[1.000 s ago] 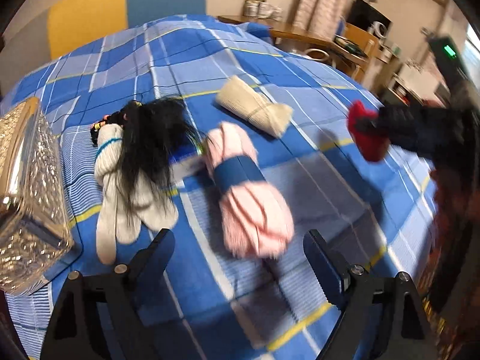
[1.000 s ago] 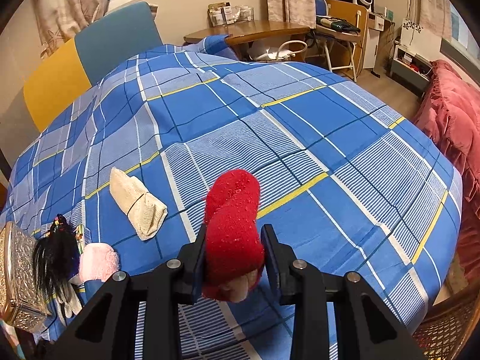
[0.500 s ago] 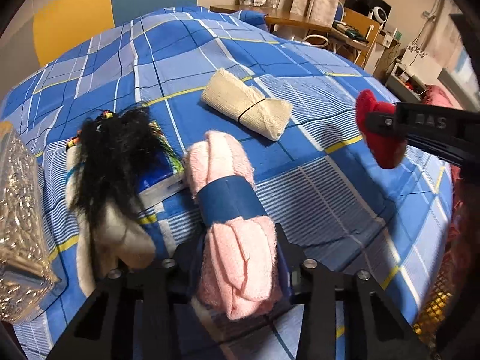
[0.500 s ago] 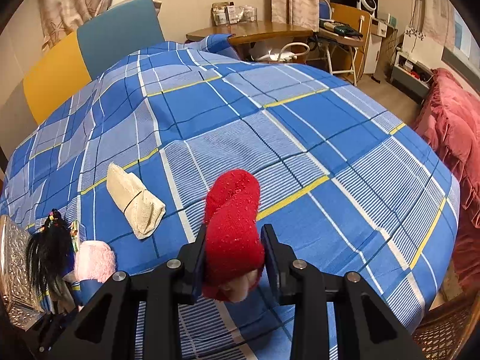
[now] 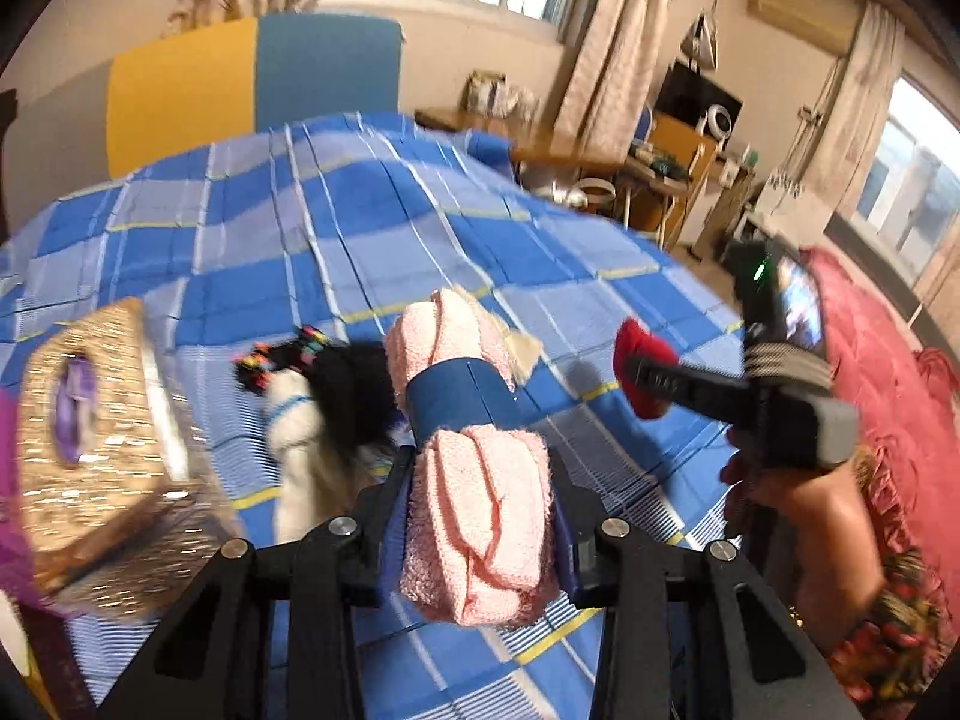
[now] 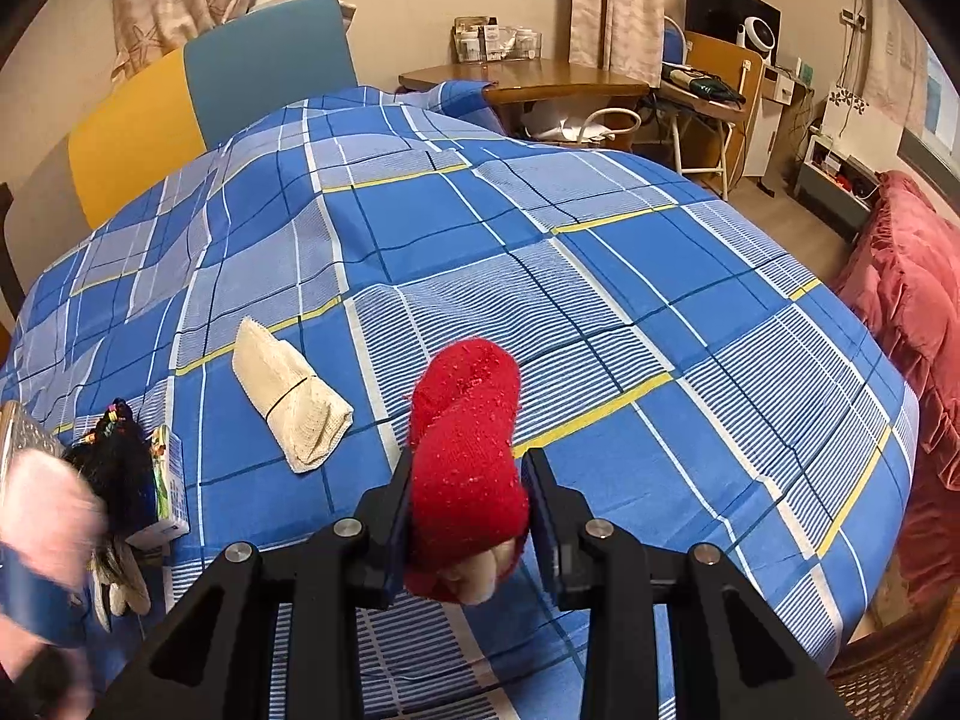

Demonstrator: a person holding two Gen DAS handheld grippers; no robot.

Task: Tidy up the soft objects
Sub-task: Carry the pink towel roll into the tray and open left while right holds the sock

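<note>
Gripping a pink towel roll (image 5: 477,498) above the bed (image 6: 600,312), the left tool (image 5: 480,516) is clamped narrow; motion blurs the woven basket (image 5: 90,438). Right tool (image 6: 468,522) pinches a red sock (image 6: 468,450); the cream roll (image 6: 288,402) lies on the bed, half hidden in the left view.

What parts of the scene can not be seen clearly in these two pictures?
- Cream roll: in the left wrist view mostly hidden behind the pink towel roll.
- Glittery box: blurred in the left wrist view; in the right wrist view cut off by the left edge. What the purple thing inside is cannot be told.
- White glove: partly under the black hairpiece.
- Small carton: print too small to read.
</note>
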